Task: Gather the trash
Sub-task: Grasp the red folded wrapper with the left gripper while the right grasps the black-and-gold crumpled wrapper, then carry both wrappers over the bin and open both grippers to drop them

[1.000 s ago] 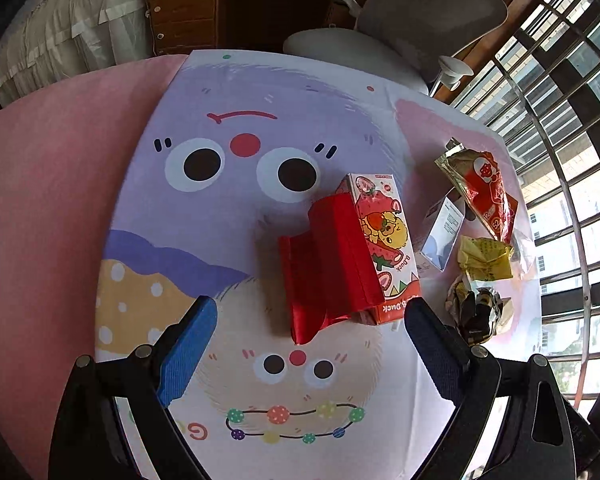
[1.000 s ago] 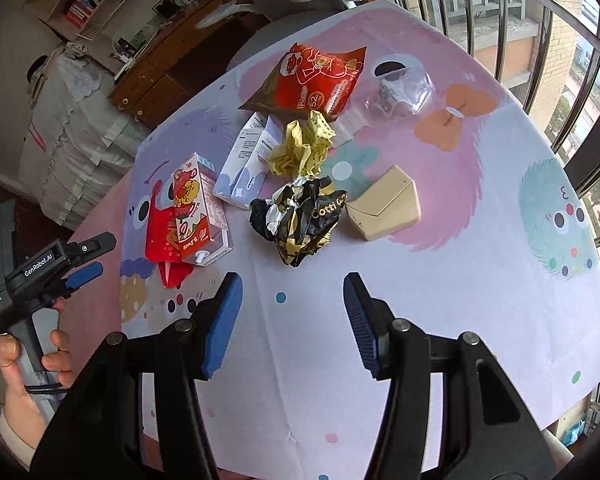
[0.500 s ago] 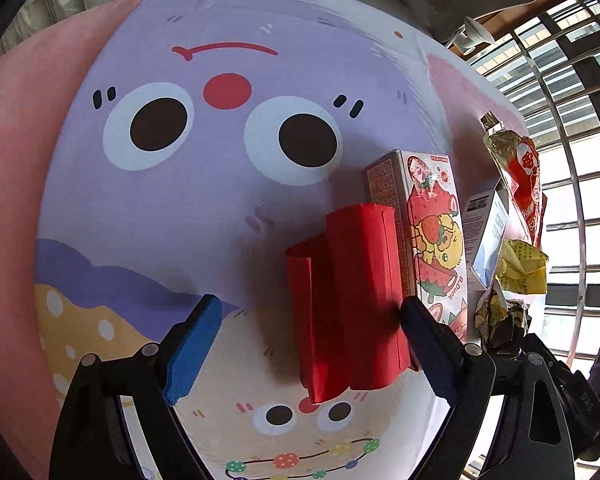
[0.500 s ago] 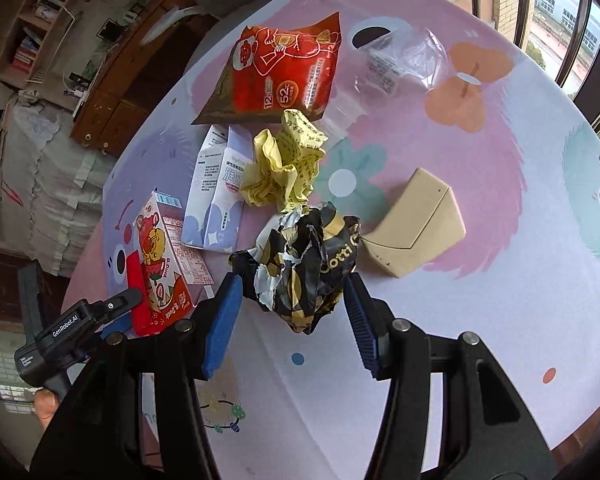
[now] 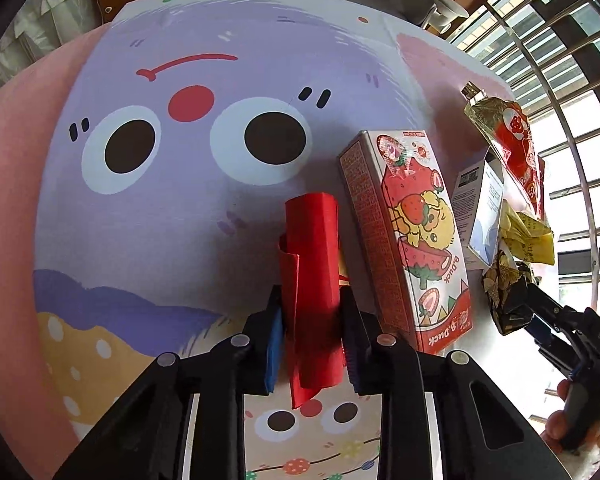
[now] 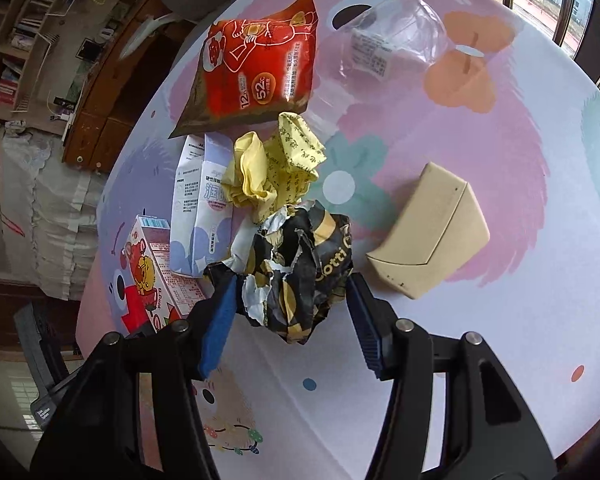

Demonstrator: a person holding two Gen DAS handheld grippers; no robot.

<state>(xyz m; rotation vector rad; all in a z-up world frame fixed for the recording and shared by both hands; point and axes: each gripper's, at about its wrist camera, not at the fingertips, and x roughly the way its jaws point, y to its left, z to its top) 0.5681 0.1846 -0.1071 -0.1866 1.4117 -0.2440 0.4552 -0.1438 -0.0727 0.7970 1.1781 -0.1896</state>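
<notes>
While the surface [image 6: 500,320] carries the trash cluster toward its left edge, the black-and-gold crumpled wrapper [image 6: 296,276] lies between the right gripper [image 6: 290,320] fingers, which stand open on either side, no firm contact visible. Left gripper [image 5: 310,344] is clamped on the red folded paper [image 5: 312,272], long axis running along the fingers, just beside the strawberry carton [image 5: 412,236].

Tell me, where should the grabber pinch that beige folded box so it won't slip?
Probably across its narrow end: the beige box lies flat and free on the tablecloth, wide at the flap end and tapering toward the window. Come from above, fingers on the two slanted side edges. The right gripper is nearest, but straddles the black crumpled wrapper now.
</notes>
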